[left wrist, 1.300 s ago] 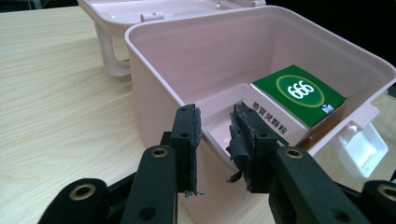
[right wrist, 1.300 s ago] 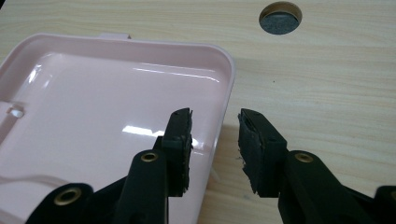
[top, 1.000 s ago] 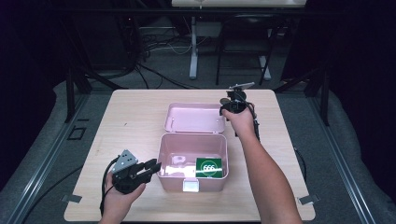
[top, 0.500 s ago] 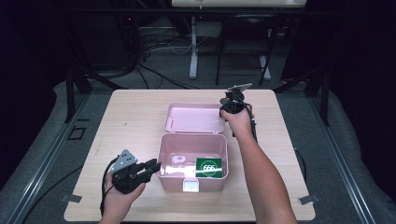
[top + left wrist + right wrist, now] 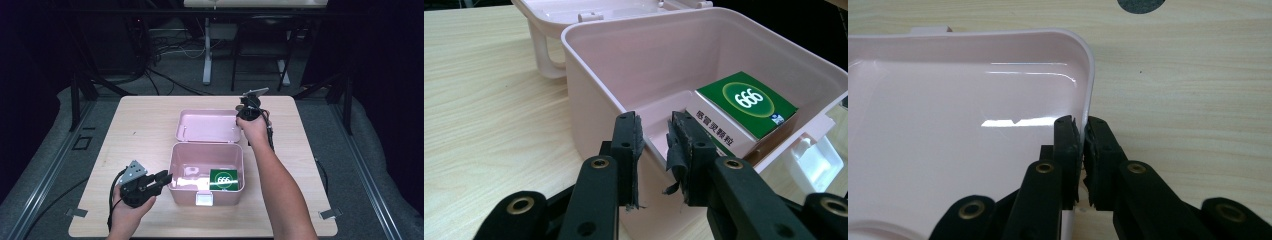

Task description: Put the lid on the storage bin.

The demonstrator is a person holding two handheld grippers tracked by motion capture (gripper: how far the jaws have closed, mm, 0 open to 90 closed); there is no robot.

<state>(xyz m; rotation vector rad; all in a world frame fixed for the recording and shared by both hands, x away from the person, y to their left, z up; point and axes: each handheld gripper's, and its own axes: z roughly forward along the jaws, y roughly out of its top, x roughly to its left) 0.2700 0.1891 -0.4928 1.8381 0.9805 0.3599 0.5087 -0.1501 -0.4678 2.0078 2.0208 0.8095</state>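
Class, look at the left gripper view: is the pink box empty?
No, a green carton marked 666 lies inside the pink box.

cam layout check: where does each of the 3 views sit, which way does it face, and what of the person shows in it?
High view: above the person's side, looking forward and down on the table; both forearms, left gripper, right gripper.
Left gripper view: rides the left gripper, facing the pink box; jaws clamp its wall.
Right gripper view: rides the right gripper, facing down at the lid; jaws have just closed on its rim.
Shared: high and left gripper views both show the green carton inside.
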